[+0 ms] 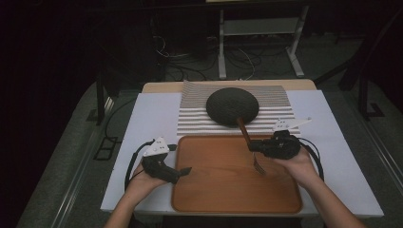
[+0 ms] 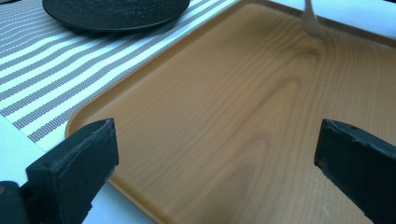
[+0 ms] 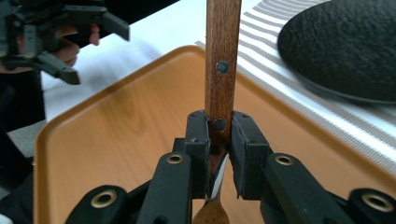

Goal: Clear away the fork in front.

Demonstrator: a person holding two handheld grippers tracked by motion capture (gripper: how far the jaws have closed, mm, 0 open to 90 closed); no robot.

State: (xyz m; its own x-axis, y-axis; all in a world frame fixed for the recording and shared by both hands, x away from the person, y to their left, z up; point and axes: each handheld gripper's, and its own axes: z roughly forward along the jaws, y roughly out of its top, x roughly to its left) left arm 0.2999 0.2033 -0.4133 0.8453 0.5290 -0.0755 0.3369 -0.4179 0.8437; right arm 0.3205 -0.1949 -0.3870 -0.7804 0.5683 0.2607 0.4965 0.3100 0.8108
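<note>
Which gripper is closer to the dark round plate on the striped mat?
Right. The right gripper, clamping the fork, is just below the plate; the left gripper hovers at the tray's left edge, farther off.

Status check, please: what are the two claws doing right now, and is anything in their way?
Right gripper shut on fork, tines down over wooden tray. Left gripper open, nothing between its jaws, at tray's left edge. Black plate behind, clear of both.

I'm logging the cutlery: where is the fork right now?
In the high view the fork is clamped in the right gripper, tines down over the right half of the wooden tray, handle slanting toward the dark plate.
</note>
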